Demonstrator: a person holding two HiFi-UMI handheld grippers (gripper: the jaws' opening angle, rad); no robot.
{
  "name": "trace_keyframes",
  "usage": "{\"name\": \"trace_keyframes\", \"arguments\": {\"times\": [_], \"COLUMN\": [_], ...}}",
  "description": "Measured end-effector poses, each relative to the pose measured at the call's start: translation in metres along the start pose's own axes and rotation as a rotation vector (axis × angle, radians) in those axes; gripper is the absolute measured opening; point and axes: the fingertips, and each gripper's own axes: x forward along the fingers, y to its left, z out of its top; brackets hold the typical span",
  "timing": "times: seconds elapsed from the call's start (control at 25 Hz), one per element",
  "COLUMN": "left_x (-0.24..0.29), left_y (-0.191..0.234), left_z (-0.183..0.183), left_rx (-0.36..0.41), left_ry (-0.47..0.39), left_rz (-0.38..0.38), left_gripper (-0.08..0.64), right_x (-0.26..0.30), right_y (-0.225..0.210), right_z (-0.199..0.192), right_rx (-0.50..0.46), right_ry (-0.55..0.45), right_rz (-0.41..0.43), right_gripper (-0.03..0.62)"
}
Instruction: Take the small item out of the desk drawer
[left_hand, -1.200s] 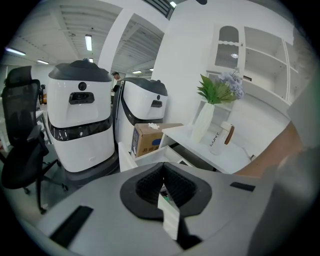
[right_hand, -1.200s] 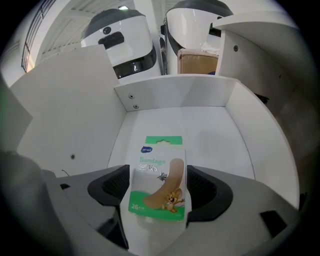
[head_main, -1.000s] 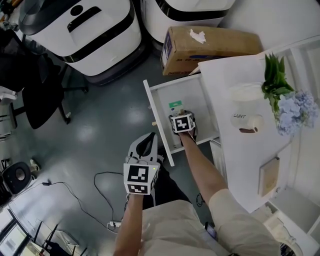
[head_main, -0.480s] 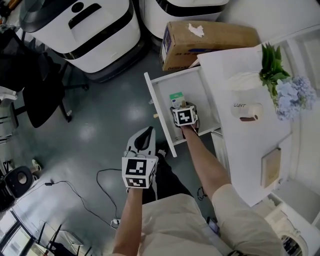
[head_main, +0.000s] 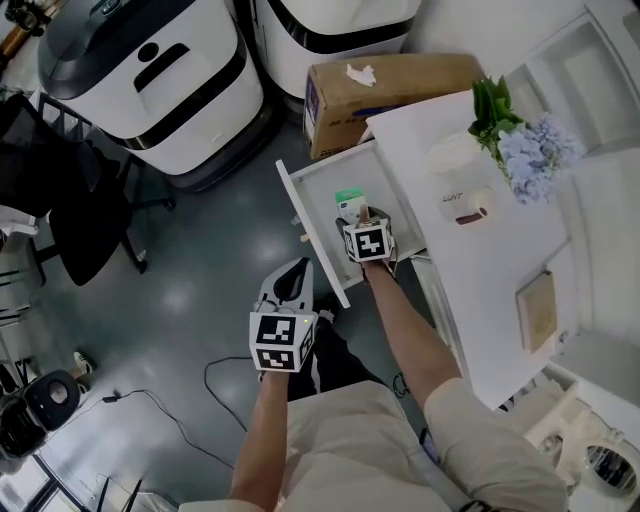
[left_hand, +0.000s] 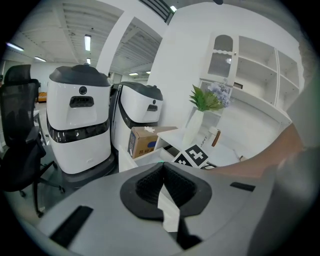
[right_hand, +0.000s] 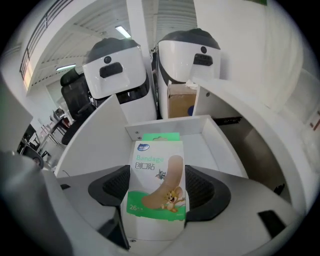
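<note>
Bandage box (right_hand: 156, 170) stands clamped in the right gripper (right_hand: 159, 190) over the drawer (right_hand: 100, 142); left gripper (left_hand: 164, 187) pressed together.

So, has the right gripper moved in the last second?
No, not clearly: the right gripper stays inside the drawer beside its front panel, shut on the bandage box.
</note>
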Motion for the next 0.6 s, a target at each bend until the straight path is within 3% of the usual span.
{"name": "trace_keyframes", "arguments": {"times": [0.6], "left_x": [-0.011], "left_y": [-0.047], "left_z": [0.024], "left_rx": [0.081], "left_ry": [-0.014], "left_rz": [-0.128], "left_gripper": [0.017], "right_x": [-0.142], "right_y": [0.003], "right_z": [0.016], "right_rx": [0.021], "right_ry": [-0.241], "right_rz": [-0.04], "right_gripper": [0.362]}}
